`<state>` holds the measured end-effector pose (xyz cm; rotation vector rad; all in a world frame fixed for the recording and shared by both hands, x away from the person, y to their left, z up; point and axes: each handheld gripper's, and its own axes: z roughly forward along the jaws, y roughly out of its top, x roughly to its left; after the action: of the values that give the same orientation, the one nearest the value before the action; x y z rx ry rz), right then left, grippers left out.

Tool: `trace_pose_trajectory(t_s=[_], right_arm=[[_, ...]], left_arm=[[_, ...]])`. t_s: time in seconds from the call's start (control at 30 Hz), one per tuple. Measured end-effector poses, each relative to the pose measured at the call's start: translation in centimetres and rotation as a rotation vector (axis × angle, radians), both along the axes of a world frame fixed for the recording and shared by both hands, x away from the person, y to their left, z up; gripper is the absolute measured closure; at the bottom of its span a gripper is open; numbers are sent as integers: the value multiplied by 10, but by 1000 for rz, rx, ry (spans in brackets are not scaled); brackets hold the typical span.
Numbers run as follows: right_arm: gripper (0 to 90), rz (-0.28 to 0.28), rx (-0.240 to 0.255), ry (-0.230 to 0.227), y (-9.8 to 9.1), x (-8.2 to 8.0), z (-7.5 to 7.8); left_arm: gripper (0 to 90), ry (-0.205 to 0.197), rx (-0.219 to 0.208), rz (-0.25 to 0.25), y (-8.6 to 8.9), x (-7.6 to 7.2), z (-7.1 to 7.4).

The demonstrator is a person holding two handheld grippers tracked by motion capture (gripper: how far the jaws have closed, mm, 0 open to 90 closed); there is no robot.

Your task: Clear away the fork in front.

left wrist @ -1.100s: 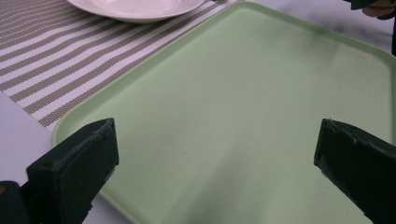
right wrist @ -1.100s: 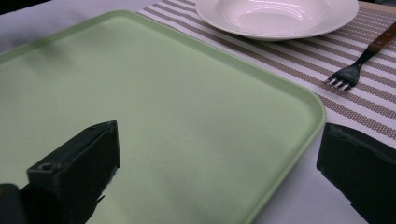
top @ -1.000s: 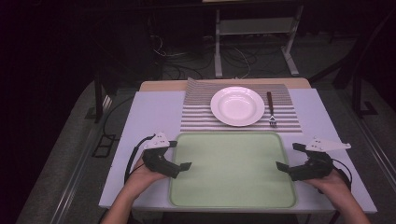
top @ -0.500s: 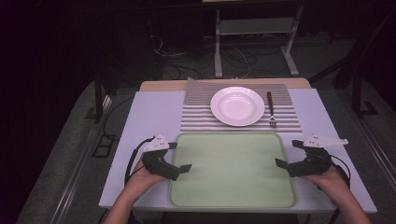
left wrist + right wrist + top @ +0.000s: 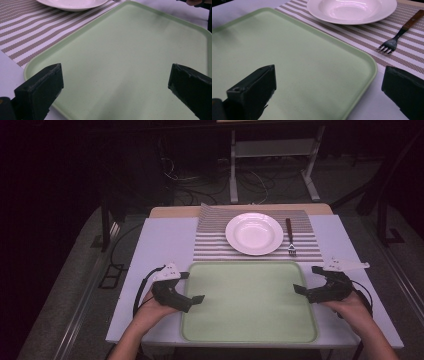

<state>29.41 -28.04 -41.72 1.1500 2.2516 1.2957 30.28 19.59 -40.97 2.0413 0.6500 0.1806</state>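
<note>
Right now both tongs gape wide, holding nothing: left tongs at tray left edge, right tongs at its right edge. Tray sits on desk just below plate. Prob approach step; next, pinch both rims evenly.

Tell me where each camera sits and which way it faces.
High view: above the person's side, facing forward and down; both forearms, left claw, right claw.
Left gripper view: on the left claw, facing across the green tray; own jaws wide apart.
Right gripper view: facing tray, fork; jaws apart.
Shared: white plate.
</note>
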Motion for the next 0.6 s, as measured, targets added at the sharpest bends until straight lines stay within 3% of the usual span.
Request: trace_pose_trajectory(t_s=[0.6], right_arm=[[0,-25,-4,22,-4,17,0]], left_arm=[[0,4,7,14,1,2,-3]])
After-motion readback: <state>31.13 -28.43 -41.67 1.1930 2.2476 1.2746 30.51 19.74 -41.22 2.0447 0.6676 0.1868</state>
